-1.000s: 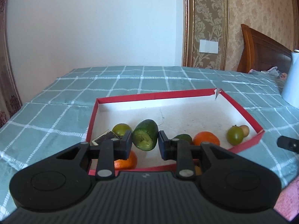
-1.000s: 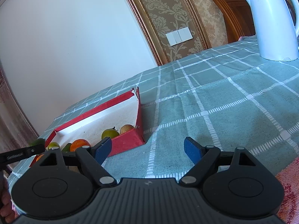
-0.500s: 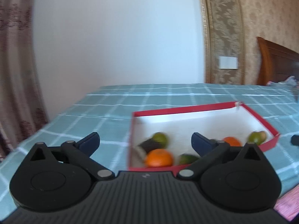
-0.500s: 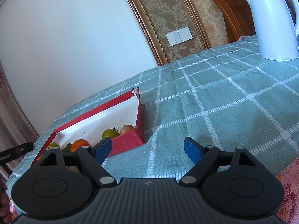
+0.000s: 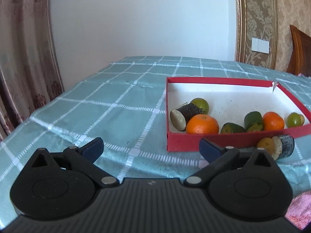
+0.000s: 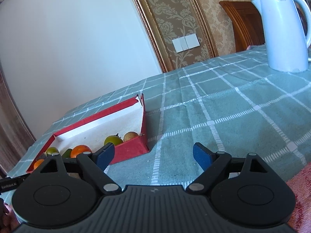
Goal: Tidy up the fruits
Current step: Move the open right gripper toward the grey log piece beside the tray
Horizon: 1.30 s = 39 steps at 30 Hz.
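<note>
— Left tool (image 5: 150, 145)?
— Spread wide, blue pads holding nothing, hovering over the checked green cloth of the tabletop (image 5: 116, 104), short of the red box (image 5: 229, 80) and to its left.

— Right tool (image 6: 153, 155)?
— Also spread wide and empty, above bare cloth to the right of the box's near corner.

— Fruit inside the box?
— Gathered along the near wall. From the left: a dark cut piece with a pale round face (image 5: 182, 115), leaning against a green round fruit (image 5: 201, 104) behind it; a large orange (image 5: 202, 125) just in front, touching the dark piece; a dark green cut piece (image 5: 232, 129); a second green piece (image 5: 253, 119); a smaller orange (image 5: 273, 121); at the right end, a small green fruit (image 5: 293, 118) with a tan one (image 6: 131, 136) tucked beside it.

— Anything outside the box?
— Yes, on the cloth just past the near wall: a yellowish round fruit (image 5: 265, 145) touching a dark cut piece with a pale face (image 5: 282, 149), both partly hidden by the left tool's right finger.

— Elsewhere on the tabletop?
— White kettle (image 6: 281, 31) upright, far right, well apart from the box. Pink cloth (image 5: 299, 211) at the near right edge.
</note>
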{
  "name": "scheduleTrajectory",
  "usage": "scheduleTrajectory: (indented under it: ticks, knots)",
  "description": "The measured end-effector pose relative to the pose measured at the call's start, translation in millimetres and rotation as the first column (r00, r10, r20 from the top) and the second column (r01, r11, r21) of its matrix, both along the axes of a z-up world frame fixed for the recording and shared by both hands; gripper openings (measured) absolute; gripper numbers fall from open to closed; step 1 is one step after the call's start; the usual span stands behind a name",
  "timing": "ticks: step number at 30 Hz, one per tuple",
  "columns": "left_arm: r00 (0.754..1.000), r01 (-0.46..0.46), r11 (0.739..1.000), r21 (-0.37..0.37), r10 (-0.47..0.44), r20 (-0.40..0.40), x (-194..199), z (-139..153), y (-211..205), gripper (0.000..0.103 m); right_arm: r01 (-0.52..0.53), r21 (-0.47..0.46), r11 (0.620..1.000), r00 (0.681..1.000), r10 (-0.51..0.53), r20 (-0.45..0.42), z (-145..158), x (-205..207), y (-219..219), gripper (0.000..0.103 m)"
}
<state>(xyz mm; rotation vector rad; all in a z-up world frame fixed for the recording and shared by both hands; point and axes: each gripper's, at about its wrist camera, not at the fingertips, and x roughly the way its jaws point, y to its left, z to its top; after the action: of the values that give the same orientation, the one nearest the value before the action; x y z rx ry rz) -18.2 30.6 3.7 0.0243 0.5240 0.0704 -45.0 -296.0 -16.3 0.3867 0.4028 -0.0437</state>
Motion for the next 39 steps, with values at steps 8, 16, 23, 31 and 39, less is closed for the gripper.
scheduleTrajectory:
  ticks: [8, 16, 23, 31, 39]
  knots:
    - [0.998, -0.020, 0.997, -0.077, 0.016, -0.058, 6, -4, 11, 0.103, -0.031, -0.086, 0.996, 0.999, 0.033, 0.019, 6, -1, 17, 0.088]
    - [0.997, -0.035, 0.997, -0.070, 0.030, -0.064, 7, -4, 10, 0.103, -0.120, -0.162, 0.979, 0.990, 0.131, 0.056, 30, -4, 56, 0.088]
    - [0.997, -0.047, 0.994, -0.094, 0.040, -0.073, 7, -5, 14, 0.103, -0.212, -0.259, 0.942, 0.970, 0.234, 0.057, 43, -7, 97, 0.088]
    - [0.996, -0.050, 0.993, -0.106, 0.042, -0.074, 8, -5, 16, 0.103, -0.257, -0.309, 0.916, 0.963, 0.271, 0.004, 34, -5, 120, 0.088]
    - [0.994, -0.075, 0.992, -0.101, 0.066, -0.082, 8, -6, 17, 0.103, -0.287, -0.334, 0.898, 0.958, 0.277, -0.077, 19, 7, 131, 0.088]
